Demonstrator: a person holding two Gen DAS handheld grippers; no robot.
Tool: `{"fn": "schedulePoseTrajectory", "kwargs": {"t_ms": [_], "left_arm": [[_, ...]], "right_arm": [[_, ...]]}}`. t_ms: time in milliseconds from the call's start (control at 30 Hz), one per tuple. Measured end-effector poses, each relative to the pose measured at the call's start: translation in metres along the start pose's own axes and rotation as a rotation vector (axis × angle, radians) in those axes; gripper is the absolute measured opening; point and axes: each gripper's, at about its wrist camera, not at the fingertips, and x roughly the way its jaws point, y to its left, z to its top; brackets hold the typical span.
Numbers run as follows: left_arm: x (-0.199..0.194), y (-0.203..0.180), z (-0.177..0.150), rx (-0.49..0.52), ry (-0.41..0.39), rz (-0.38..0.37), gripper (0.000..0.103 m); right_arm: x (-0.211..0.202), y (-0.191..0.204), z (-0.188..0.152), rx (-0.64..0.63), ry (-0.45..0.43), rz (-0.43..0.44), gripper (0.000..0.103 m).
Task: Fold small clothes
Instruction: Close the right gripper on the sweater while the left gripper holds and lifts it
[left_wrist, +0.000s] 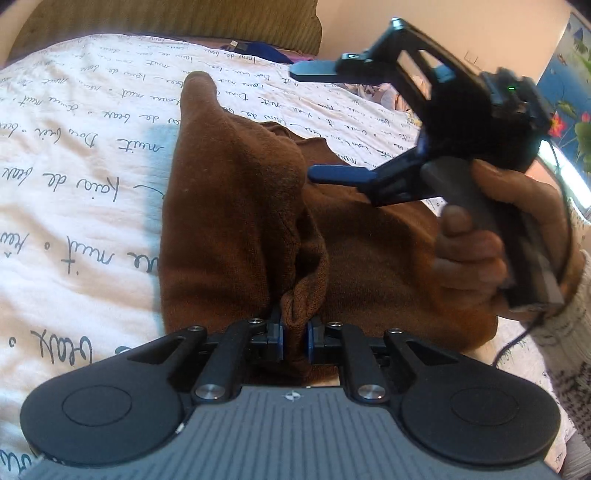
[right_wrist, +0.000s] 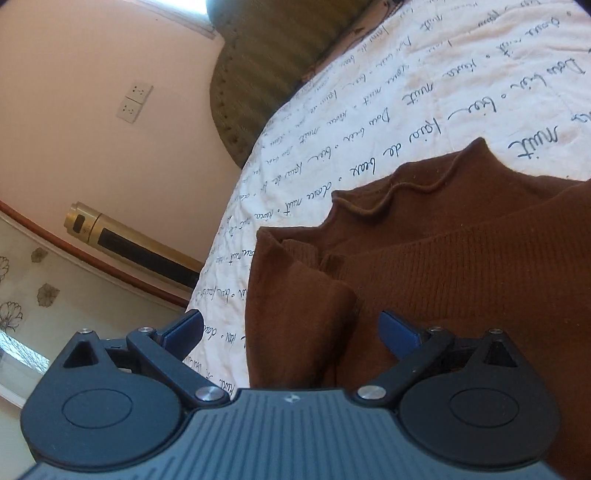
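Note:
A small brown knit sweater (left_wrist: 236, 206) lies on a white bedspread printed with handwriting. My left gripper (left_wrist: 294, 338) is shut on a bunched fold of the sweater at its near edge and lifts that fold a little. My right gripper (left_wrist: 306, 123) shows in the left wrist view, held in a hand above the sweater's right side, jaws wide open and empty. In the right wrist view the right gripper (right_wrist: 291, 328) is open over the sweater (right_wrist: 461, 277), whose rolled collar (right_wrist: 406, 184) points away.
The bedspread (left_wrist: 74, 166) covers the bed. An olive cushion (left_wrist: 166, 18) sits at the head; it also shows in the right wrist view (right_wrist: 266, 66). A gold tower appliance (right_wrist: 129, 243) stands by the pink wall. Blue and pink clothes (left_wrist: 266, 50) lie far back.

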Motion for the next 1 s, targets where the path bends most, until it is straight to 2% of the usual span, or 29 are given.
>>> {"fn": "schedulePoseTrajectory", "kwargs": {"t_ms": [67,133,167,200,233,300,367,533,700,833,1000], "left_arm": [[-0.001,0.005,-0.002,-0.024,-0.007,-0.022,0.018],[-0.001,0.008,-0.002,-0.037,-0.008,-0.039,0.018],[-0.001,0.01,-0.002,-0.042,-0.008,-0.044,0.018],[-0.001,0.01,-0.002,-0.042,-0.007,-0.046,0.018],[-0.001,0.01,-0.002,-0.039,-0.007,-0.046,0.018],[-0.002,0.01,-0.002,-0.042,-0.008,-0.048,0.018],[-0.003,0.011,-0.001,-0.045,-0.005,-0.052,0.016],[-0.017,0.012,0.009,-0.094,-0.029,-0.095,0.011],[-0.026,-0.014,0.026,-0.058,-0.052,-0.172,0.011],[-0.02,-0.045,0.041,0.0,-0.041,-0.218,0.011],[0.001,-0.087,0.051,0.07,-0.003,-0.266,0.011]], "right_arm": [[0.007,0.0,0.0,-0.007,0.026,0.027,0.098],[0.013,0.006,-0.002,-0.037,0.042,0.018,0.098],[0.019,0.009,-0.003,-0.051,0.065,0.008,0.093],[0.024,0.011,-0.003,-0.058,0.084,0.002,0.077],[0.03,0.011,-0.004,-0.057,0.106,0.003,0.065],[0.043,0.012,-0.006,-0.054,0.151,-0.037,0.017],[0.047,0.017,-0.009,-0.08,0.17,-0.058,0.012],[0.022,0.052,-0.011,-0.222,0.104,-0.107,0.01],[-0.014,0.076,0.003,-0.311,0.075,-0.128,0.01],[-0.051,0.073,0.017,-0.329,0.038,-0.173,0.01],[-0.096,0.048,0.027,-0.309,-0.006,-0.22,0.01]]}}
